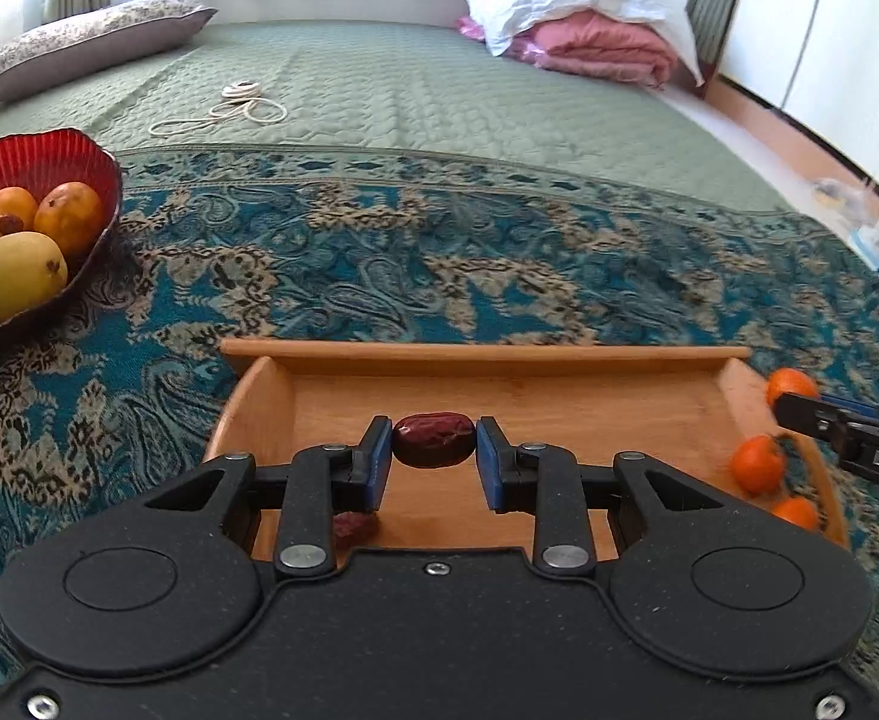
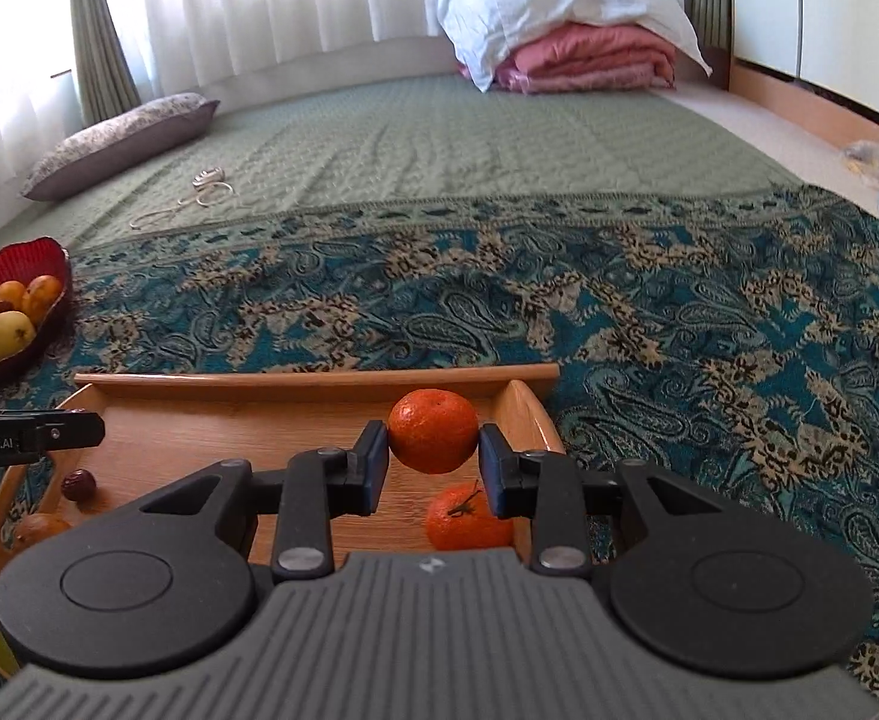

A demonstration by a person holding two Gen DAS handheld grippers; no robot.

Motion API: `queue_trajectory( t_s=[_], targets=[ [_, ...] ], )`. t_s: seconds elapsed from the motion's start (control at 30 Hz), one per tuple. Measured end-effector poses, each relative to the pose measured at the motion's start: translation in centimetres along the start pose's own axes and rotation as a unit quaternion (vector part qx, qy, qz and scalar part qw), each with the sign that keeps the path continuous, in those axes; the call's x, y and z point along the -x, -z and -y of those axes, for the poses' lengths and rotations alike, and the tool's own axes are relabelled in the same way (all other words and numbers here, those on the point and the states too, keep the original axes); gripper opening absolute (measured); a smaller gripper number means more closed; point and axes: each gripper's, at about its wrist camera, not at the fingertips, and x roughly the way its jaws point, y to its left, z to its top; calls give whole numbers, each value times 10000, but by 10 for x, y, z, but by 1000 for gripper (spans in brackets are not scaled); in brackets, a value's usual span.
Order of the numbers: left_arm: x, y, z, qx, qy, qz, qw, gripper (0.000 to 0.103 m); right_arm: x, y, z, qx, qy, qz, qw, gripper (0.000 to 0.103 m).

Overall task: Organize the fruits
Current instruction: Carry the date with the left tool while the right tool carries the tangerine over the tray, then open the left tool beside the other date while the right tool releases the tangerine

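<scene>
My left gripper (image 1: pixel 433 450) is shut on a dark red date (image 1: pixel 433 441) and holds it over the wooden tray (image 1: pixel 487 354). Another date (image 1: pixel 355 529) lies on the tray under the left finger. My right gripper (image 2: pixel 433 450) is shut on a tangerine (image 2: pixel 433 429) above the tray's right end (image 2: pixel 319 375). A second tangerine (image 2: pixel 469 519) lies on the tray below it. In the left wrist view, three tangerines (image 1: pixel 757 462) show at the tray's right end beside the right gripper's finger (image 1: pixel 847 432). A date (image 2: pixel 77 485) lies at the tray's left.
A red bowl (image 1: pixel 49 147) with mangoes (image 1: pixel 10 276) stands at the left on the patterned cloth (image 1: pixel 439 252); it also shows in the right wrist view (image 2: pixel 25 258). Behind are a green bedspread, a pillow (image 1: pixel 91 42), a cord (image 1: pixel 223 111) and folded bedding (image 1: pixel 595 42).
</scene>
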Motion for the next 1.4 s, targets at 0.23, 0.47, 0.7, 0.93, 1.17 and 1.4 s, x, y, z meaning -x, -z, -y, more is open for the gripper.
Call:
queue_trajectory(
  t_s=[0.23, 0.47, 0.7, 0.93, 1.17, 1.4],
  targets=[
    [-21, -5, -8, 110, -170, -257, 9995, 28, -21, -6, 3, -46, 21, -340, 9994, 38],
    [-34, 0, -12, 109, -333, -384, 9986, 28, -36, -6, 2, -32, 103, -519, 9986, 38],
    [-40, 1, -13, 84, -387, -437, 9983, 28, -46, -3, 4, -110, 139, -641, 9978, 39],
    [-44, 3, -17, 139, -468, -516, 9975, 28, -50, -3, 2, -49, 183, -729, 9972, 40],
    [-44, 5, -16, 105, -482, -524, 9974, 28, -49, -3, 4, -115, 164, -689, 9974, 41],
    [-38, 5, -16, 138, -508, -462, 9975, 42, -37, -3, 5, -203, 13, -447, 9988, 43]
  ],
)
